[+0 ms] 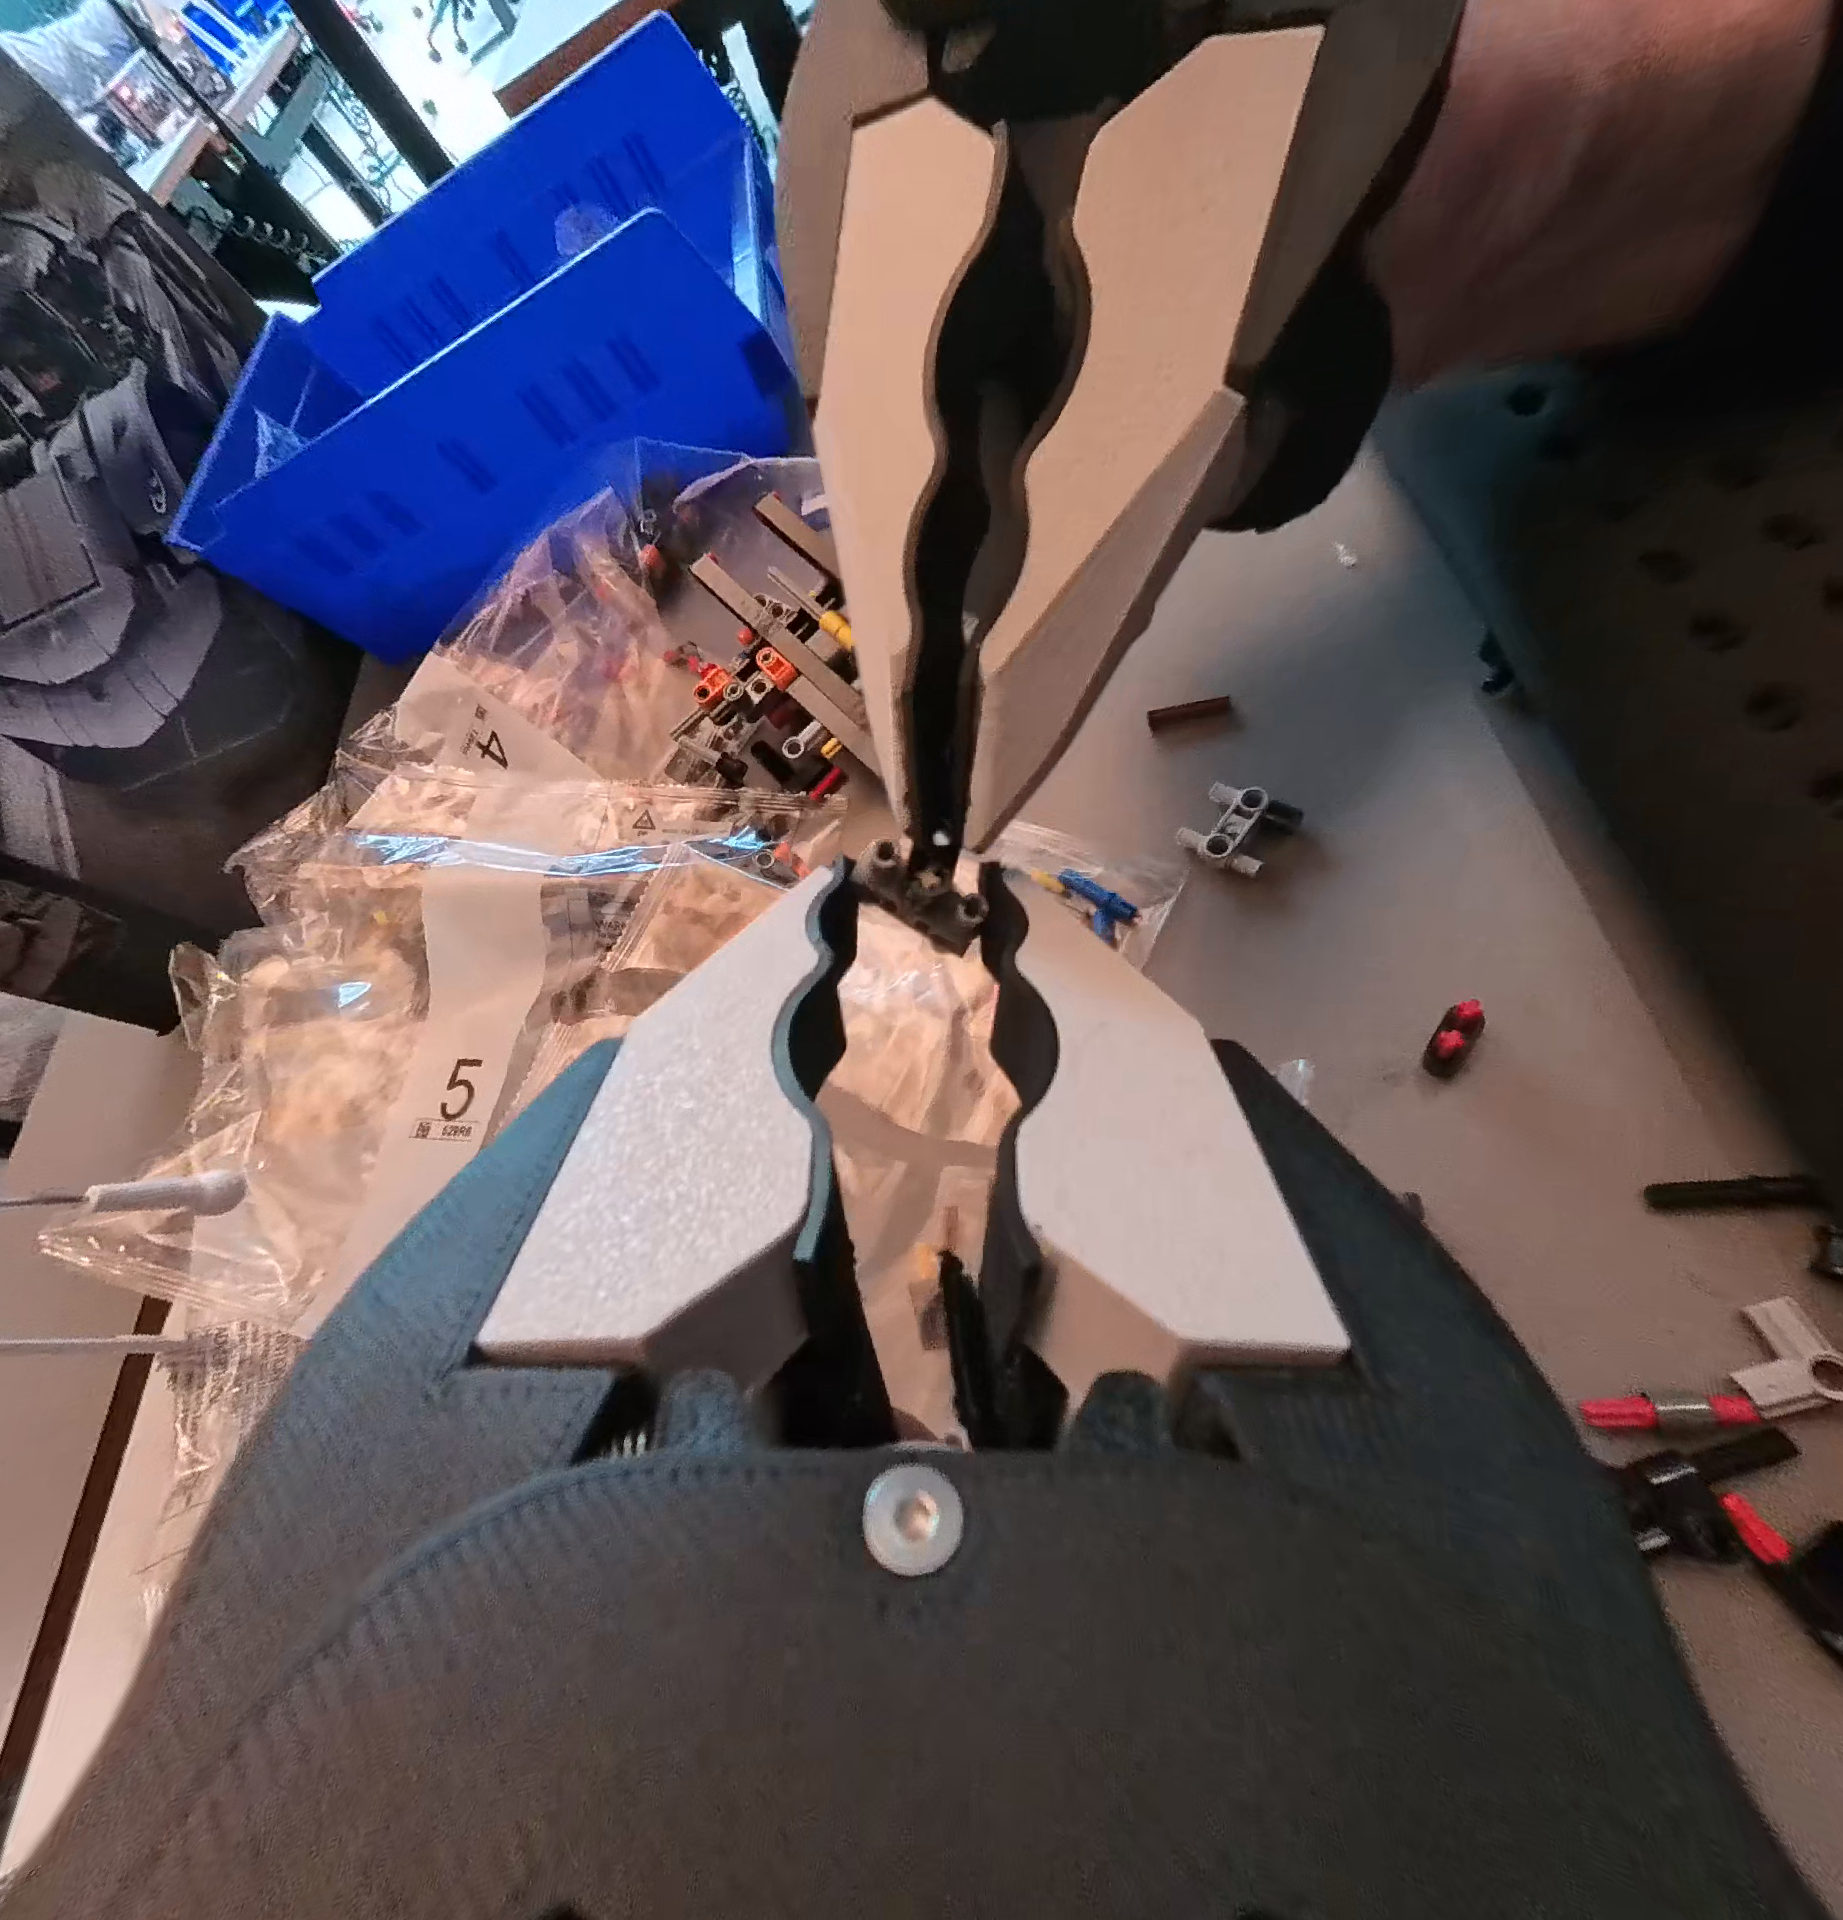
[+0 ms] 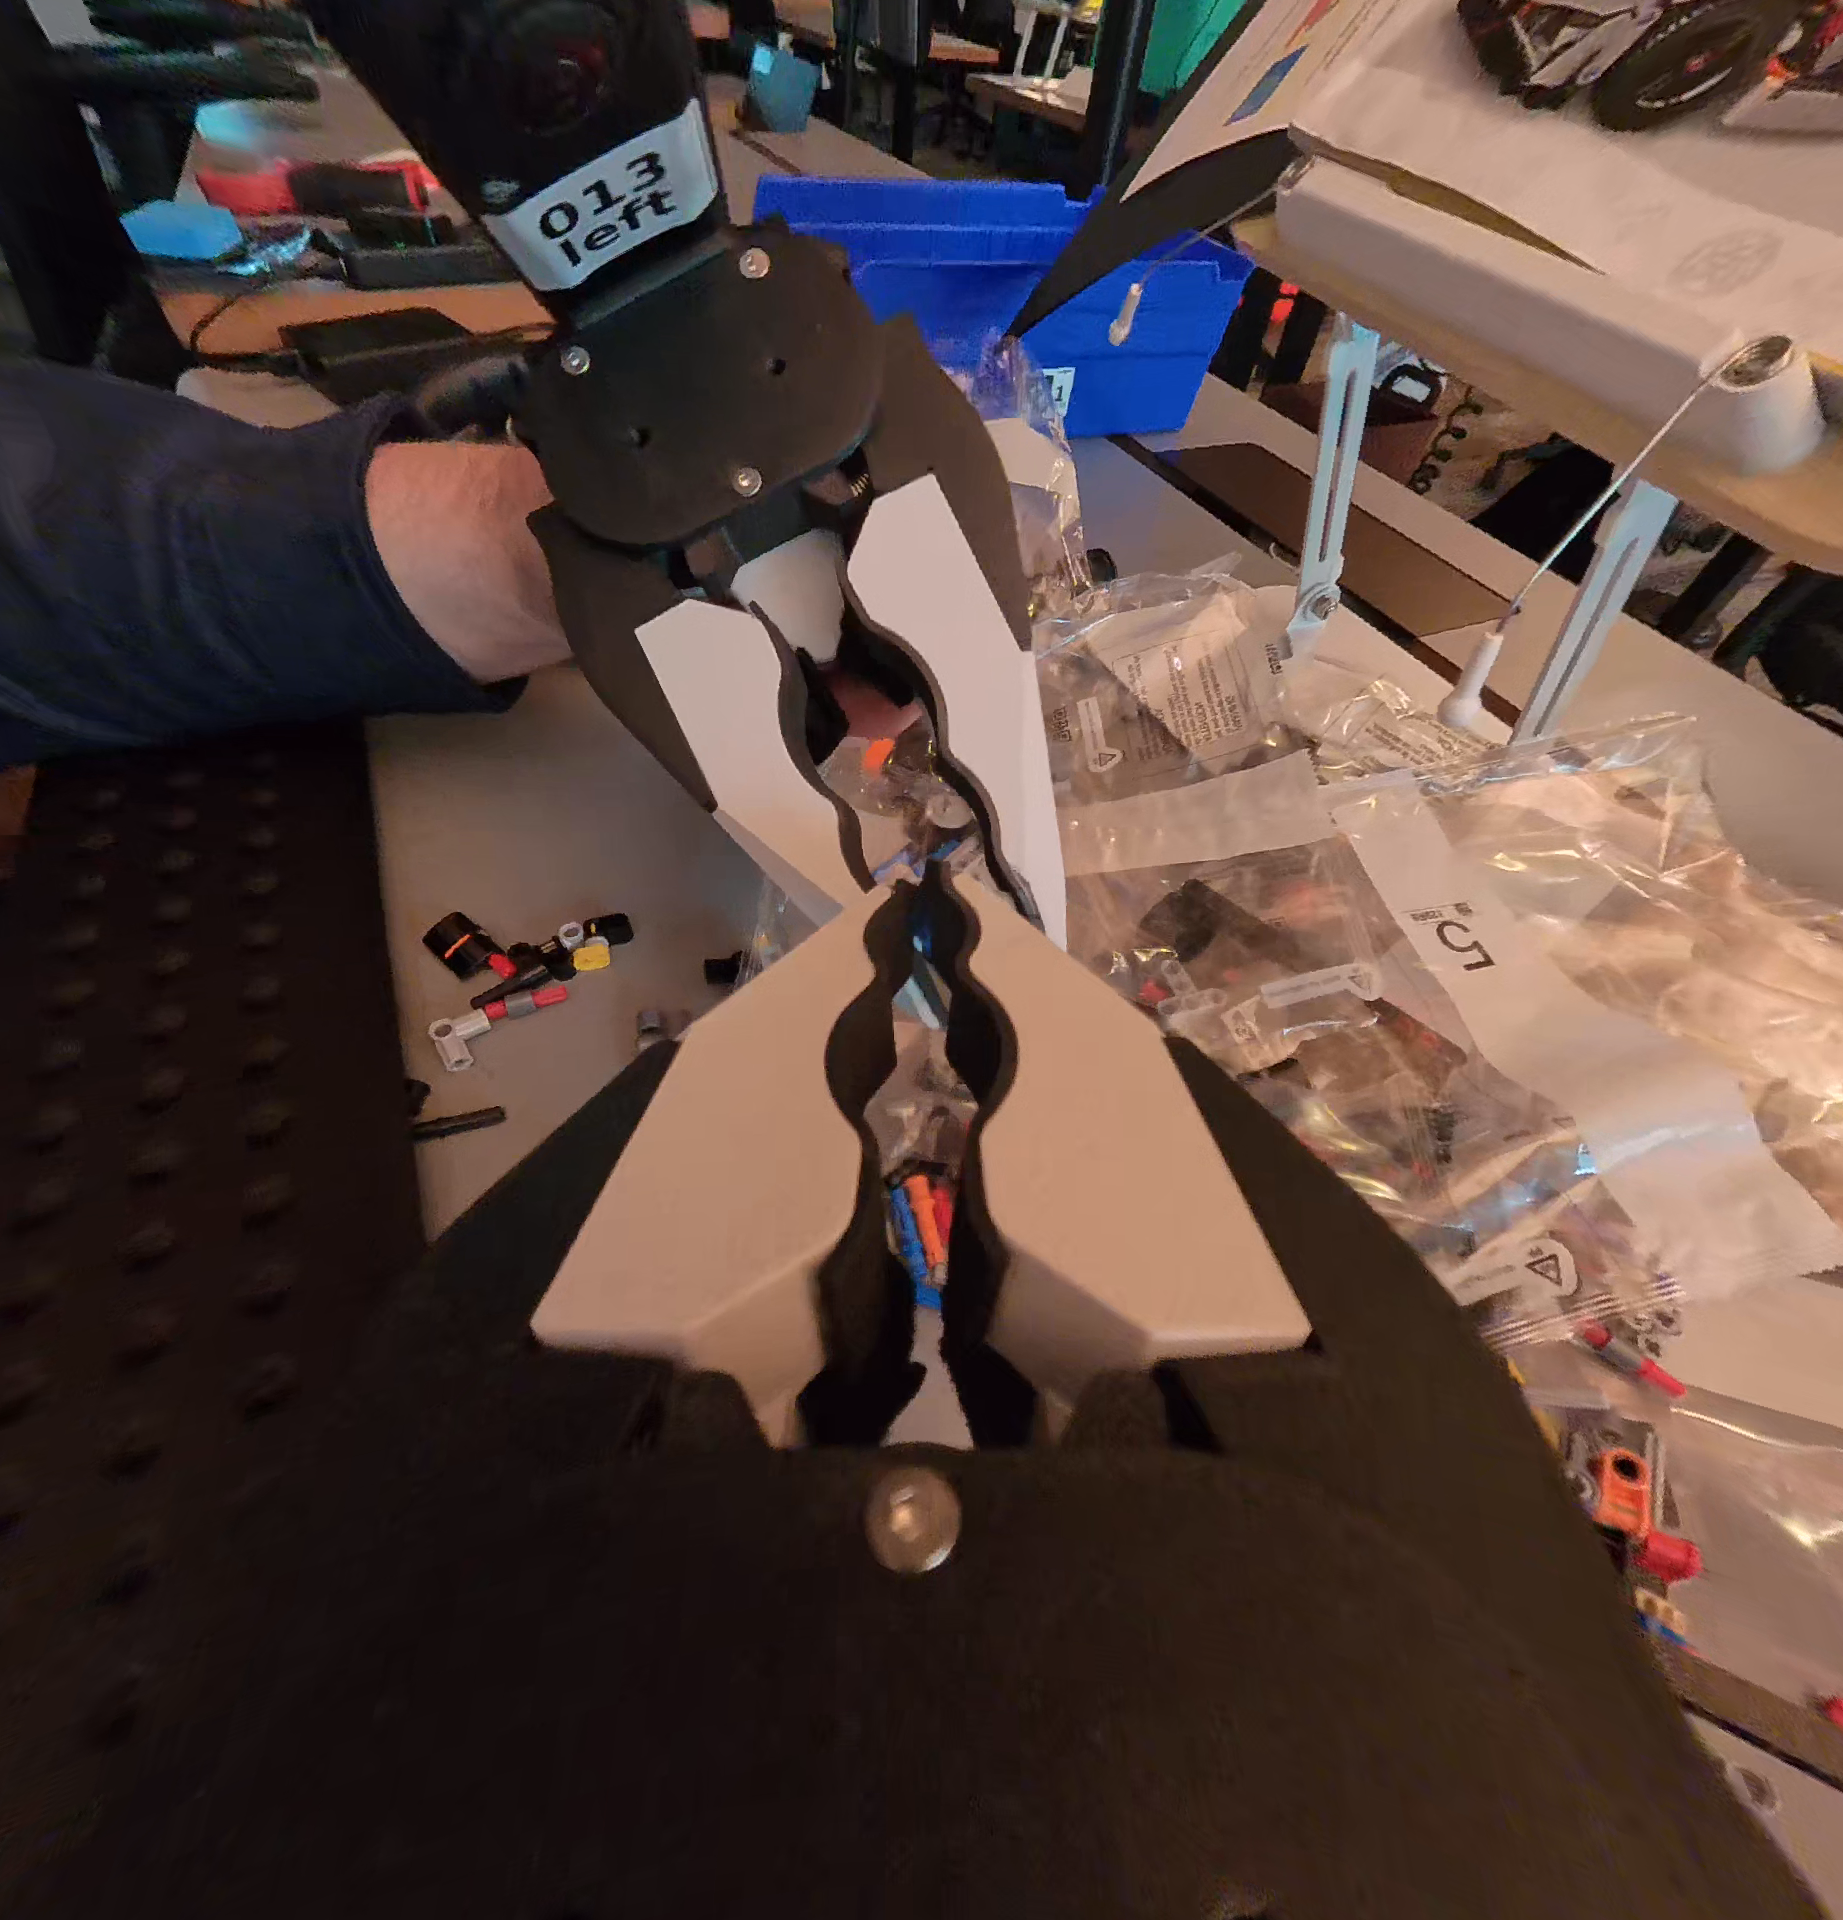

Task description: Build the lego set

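My left gripper [image 1: 919,888] reaches up from the bottom of the left wrist view and is shut on a small dark grey Lego connector [image 1: 927,902] with round holes, held above the table. My right gripper [image 1: 936,829] comes down from above, shut on a thin black piece [image 1: 938,821] whose end touches the top of the connector. In the right wrist view my right gripper [image 2: 922,888] has its tips pressed together. The left gripper [image 2: 948,902] meets it from the upper left, held by a hand in a dark sleeve. The connector is hidden there.
Clear numbered parts bags [image 1: 481,935] cover the table's left side, and they also show in the right wrist view [image 2: 1416,935]. A partly built grey frame [image 1: 771,665] lies behind them, before blue bins [image 1: 501,416]. Loose parts [image 1: 1234,821] lie near a black studded mat [image 1: 1727,623]. A booklet stand [image 2: 1519,312] rises at the right. The grippers are tip to tip, or close to it.
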Demonstrator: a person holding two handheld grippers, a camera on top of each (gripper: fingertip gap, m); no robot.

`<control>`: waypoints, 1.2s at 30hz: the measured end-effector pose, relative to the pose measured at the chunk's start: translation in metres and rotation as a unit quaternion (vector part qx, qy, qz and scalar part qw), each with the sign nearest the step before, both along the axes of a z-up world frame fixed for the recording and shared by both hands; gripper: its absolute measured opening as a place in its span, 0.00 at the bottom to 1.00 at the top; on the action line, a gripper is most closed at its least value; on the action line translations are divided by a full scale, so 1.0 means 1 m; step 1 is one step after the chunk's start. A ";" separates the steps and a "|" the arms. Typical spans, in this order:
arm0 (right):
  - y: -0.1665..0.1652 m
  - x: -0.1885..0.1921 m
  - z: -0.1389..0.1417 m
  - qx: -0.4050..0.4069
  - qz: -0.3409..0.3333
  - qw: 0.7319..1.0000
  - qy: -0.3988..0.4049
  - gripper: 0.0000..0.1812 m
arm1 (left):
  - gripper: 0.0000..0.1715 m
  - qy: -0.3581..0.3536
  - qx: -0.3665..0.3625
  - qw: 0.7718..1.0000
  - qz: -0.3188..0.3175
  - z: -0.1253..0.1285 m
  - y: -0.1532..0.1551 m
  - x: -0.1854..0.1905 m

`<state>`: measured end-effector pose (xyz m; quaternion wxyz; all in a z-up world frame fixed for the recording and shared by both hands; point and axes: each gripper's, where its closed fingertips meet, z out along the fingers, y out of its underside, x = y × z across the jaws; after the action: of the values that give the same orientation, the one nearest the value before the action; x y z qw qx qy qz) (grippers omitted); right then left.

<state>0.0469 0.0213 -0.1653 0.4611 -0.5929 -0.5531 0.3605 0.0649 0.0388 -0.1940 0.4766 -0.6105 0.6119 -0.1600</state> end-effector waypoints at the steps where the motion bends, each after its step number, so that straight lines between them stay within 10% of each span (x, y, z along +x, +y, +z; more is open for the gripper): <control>1: 0.001 0.001 0.000 -0.002 -0.003 1.000 -0.001 0.00 | 0.13 0.001 0.000 1.000 0.002 0.000 0.000 0.000; 36: 0.013 0.003 -0.015 0.094 -0.041 0.993 -0.054 0.04 | 0.13 -0.010 -0.023 0.999 0.025 -0.004 0.007 -0.009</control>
<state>0.0502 0.0346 -0.1802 0.4986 -0.5877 -0.5840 0.2548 0.0559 0.0454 -0.1978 0.4718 -0.6349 0.5881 -0.1684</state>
